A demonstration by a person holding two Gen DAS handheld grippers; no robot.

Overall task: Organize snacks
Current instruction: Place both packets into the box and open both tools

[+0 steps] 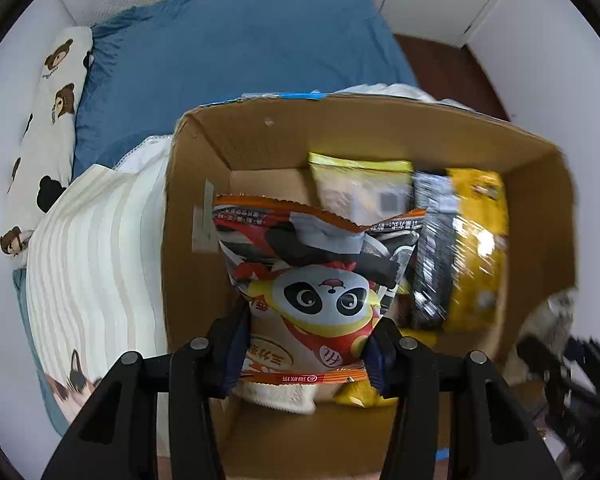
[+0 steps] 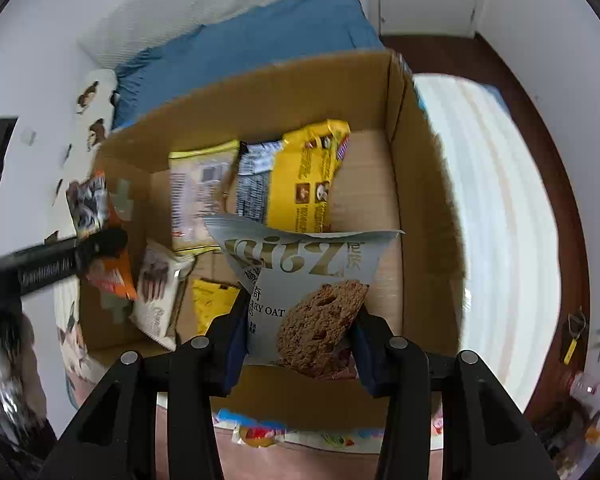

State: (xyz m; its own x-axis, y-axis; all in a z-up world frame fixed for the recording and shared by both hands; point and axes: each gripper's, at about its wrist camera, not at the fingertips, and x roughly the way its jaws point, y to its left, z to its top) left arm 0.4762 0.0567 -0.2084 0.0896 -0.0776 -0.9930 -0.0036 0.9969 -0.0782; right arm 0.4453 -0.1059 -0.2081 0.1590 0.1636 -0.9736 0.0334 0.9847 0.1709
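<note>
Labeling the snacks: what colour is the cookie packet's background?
Pale silver-grey cookie packet, clearest in the right wrist view.

Both wrist views overlook the same cardboard box [image 1: 204,140] closely.

A home bedroom: blue-sheeted bed [image 1: 236,52], bear-print pillow [image 1: 48,128], striped blanket [image 1: 96,248].

Yellow packet [image 1: 478,248] in the box smeared by blur; right tongs [image 1: 572,368] blurred, cut off.
</note>
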